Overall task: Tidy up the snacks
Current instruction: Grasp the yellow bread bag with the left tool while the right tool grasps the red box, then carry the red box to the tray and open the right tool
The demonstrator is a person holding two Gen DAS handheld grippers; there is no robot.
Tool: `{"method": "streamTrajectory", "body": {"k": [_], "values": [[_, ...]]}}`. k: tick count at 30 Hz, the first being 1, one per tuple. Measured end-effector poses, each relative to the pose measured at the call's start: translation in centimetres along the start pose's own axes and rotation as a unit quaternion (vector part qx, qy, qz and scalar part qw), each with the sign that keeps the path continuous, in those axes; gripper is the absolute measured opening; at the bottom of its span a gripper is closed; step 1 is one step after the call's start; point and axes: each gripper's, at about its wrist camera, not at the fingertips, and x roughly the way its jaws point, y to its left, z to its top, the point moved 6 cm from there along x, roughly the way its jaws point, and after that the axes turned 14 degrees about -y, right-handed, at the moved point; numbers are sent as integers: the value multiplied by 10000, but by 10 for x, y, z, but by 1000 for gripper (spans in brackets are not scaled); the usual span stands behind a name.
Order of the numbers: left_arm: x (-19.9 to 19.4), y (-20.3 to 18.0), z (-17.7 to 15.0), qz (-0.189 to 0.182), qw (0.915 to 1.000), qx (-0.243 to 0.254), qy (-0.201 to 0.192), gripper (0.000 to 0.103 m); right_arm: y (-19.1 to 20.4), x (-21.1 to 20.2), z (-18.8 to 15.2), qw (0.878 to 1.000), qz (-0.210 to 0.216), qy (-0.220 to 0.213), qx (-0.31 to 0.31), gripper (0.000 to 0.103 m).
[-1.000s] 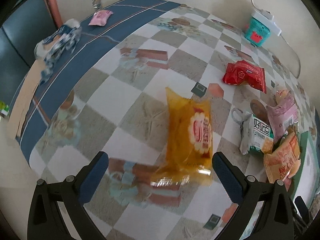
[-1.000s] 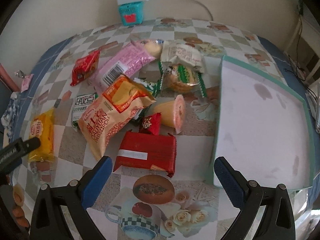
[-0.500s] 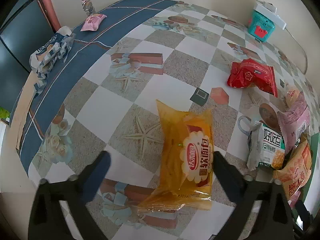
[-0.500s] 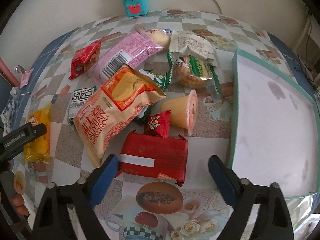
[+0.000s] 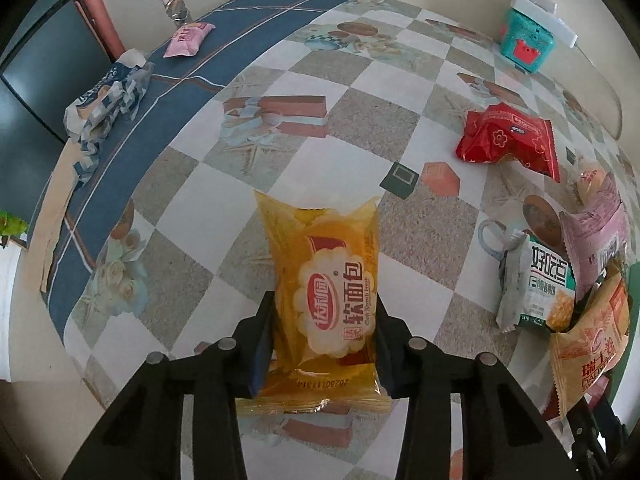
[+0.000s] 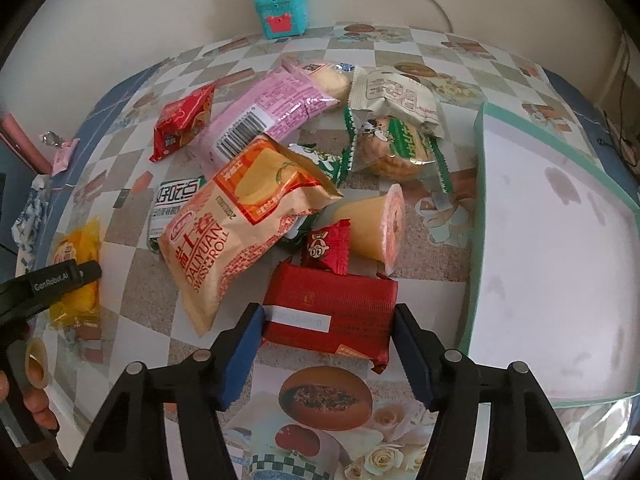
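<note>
Checkered tablecloth (image 5: 392, 128); left hand-held gripper (image 5: 325, 332) closing on yellow bread pack (image 5: 324, 300).

Left gripper (image 5: 324, 340) jaws closing, pads pressing yellow bread pack (image 5: 324, 292) on checkered tablecloth (image 5: 360, 128). Red pack (image 5: 508, 140) far right; pink packet (image 5: 188, 39) far left.

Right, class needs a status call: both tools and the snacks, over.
Left tool closing on yellow bread pack, pads at its sides. Right tool closing around red flat pack. Small red candy touches its far edge.
</note>
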Motion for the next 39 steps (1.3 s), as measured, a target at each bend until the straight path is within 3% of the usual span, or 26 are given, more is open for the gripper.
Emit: {"method": "streamTrajectory", "body": {"k": [7, 15, 21, 30, 39], "values": [[-19, -4, -1, 166, 9999, 1, -37, 44, -9, -14, 6, 9998, 90, -141, 115, 66], [-50, 0, 7, 295, 9987, -326, -267, 43, -26, -43, 21, 9979, 248, -484, 362, 66], [-80, -14, 29, 108, 9979, -406, -500, 43, -47, -69, 43, 9940, 136, -954, 516, 66], [-125, -92, 62, -483, 9953, -35, -838, 43, -95, -86, 88, 9863, -317, -1330, 922, 66], [-143, -181, 76, -922, 9900, 487, -946, 43, -164, -93, 132, 9695, -912, -1729, 1478, 66]]}}
